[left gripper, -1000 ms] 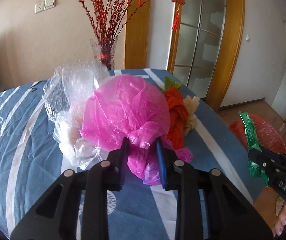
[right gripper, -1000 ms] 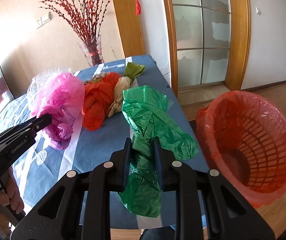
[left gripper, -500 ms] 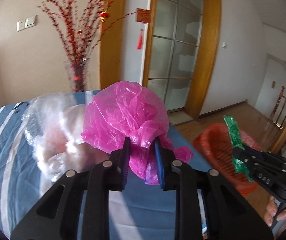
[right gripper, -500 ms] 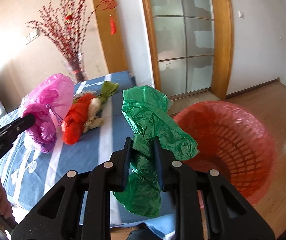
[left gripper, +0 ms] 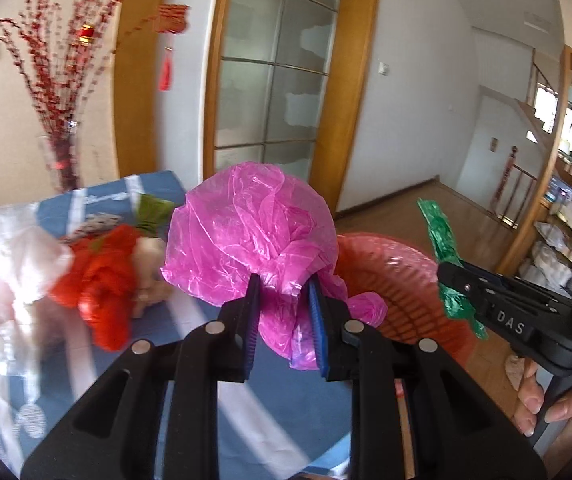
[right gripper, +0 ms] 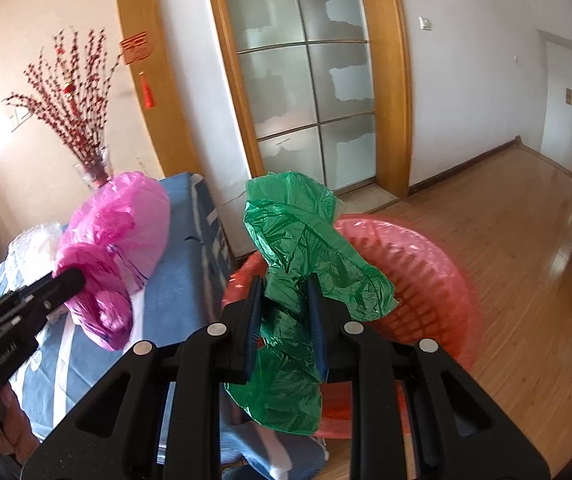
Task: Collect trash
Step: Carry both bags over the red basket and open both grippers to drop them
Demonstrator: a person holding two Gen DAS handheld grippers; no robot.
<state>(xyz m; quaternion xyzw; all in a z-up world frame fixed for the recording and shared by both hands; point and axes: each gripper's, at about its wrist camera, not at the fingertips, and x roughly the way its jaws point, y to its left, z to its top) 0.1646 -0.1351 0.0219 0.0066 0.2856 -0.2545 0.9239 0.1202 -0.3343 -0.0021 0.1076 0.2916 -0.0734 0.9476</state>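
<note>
My left gripper [left gripper: 284, 292] is shut on a crumpled pink plastic bag [left gripper: 250, 228] and holds it in the air near the table's right edge. My right gripper [right gripper: 284, 292] is shut on a crumpled green plastic bag [right gripper: 306, 256] and holds it over the near rim of a red basket [right gripper: 426, 276] lined with a red bag, which stands on the floor beside the table. The pink bag also shows in the right wrist view [right gripper: 122, 232], the green bag in the left wrist view [left gripper: 444, 256]. The basket also shows behind the pink bag [left gripper: 394, 264].
On the blue striped tablecloth [left gripper: 190, 360] lie a red bag [left gripper: 102, 280], a cream scrap [left gripper: 150, 264], a green scrap [left gripper: 150, 210] and a clear bubble-wrap bundle [left gripper: 10, 264]. A vase of red twigs [left gripper: 64, 160] stands at the back. Wooden floor [right gripper: 506, 220] and a glass door [right gripper: 306, 80] lie beyond.
Both grippers swung right, away from the table toward the red basket, each still holding its bag. The pink bag has been lifted off the table; the green bag now hangs over the basket's rim.
</note>
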